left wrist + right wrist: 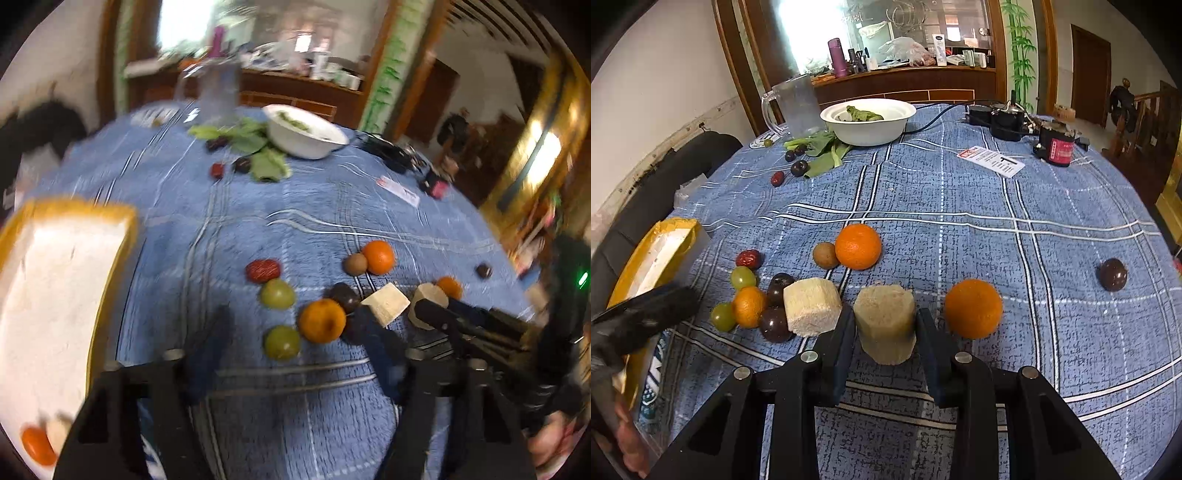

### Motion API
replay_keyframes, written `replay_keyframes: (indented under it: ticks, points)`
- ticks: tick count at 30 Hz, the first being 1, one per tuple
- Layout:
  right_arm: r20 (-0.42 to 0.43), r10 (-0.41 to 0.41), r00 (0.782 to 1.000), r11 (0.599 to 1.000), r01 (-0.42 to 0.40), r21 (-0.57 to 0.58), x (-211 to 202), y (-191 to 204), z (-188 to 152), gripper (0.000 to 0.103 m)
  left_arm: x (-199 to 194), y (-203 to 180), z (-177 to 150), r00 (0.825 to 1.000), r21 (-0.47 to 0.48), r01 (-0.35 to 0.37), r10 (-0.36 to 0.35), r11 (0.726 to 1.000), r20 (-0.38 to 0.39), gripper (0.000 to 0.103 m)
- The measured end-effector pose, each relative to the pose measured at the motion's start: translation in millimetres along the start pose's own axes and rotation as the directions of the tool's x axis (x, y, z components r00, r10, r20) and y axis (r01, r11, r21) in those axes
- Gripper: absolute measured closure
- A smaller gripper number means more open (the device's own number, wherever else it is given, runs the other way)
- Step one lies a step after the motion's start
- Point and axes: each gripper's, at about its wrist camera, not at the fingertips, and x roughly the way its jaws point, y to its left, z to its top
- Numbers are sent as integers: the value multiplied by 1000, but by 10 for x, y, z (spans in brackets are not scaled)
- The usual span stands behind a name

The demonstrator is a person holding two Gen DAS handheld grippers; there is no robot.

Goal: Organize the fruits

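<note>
My right gripper (886, 338) is shut on a beige cut chunk (884, 321), one finger against each side, low over the blue checked cloth. A second beige chunk (812, 307) lies just left of it and an orange (973, 308) just right. My left gripper (295, 334) is blurred and open, straddling a green grape (282, 343) and a small tangerine (321, 319) without touching them. Around them lie another green grape (277, 293), a red jujube (263, 270), dark plums (774, 325), a brown fruit (825, 254) and a bigger orange (857, 246).
A yellow-rimmed white tray (55, 277) at the left holds an orange fruit (37, 445) and a pale piece. A lone dark fruit (1113, 274) lies far right. At the back stand a white bowl (868, 129), a glass mug (796, 107), leafy greens, cables and a red device (1058, 147).
</note>
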Motion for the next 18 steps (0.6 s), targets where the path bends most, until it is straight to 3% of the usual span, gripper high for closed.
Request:
replay_keyframes:
  ticks: [2, 5, 8, 14, 18]
  points:
    - [-2, 14, 1000, 1000, -14, 8, -13, -10, -7, 68, 107, -77, 15, 1000, 60, 21, -21, 998, -10, 57]
    - [-5, 26, 1000, 1000, -26, 15, -23, -14, -10, 68, 240, -114, 2, 995, 103, 95, -91, 990, -48, 57]
    - [-13, 41, 999, 999, -41, 23, -14, -15, -9, 68, 315, -147, -44, 992, 144, 116, -108, 983, -62, 58]
    - [-21, 49, 999, 999, -48, 19, -11, 5, -18, 68, 311, -122, -29, 994, 146, 106, -100, 984, -46, 66]
    - [-15, 49, 999, 999, -48, 19, -4, 4, -19, 67, 327, -125, -32, 997, 153, 80, -77, 985, -23, 59]
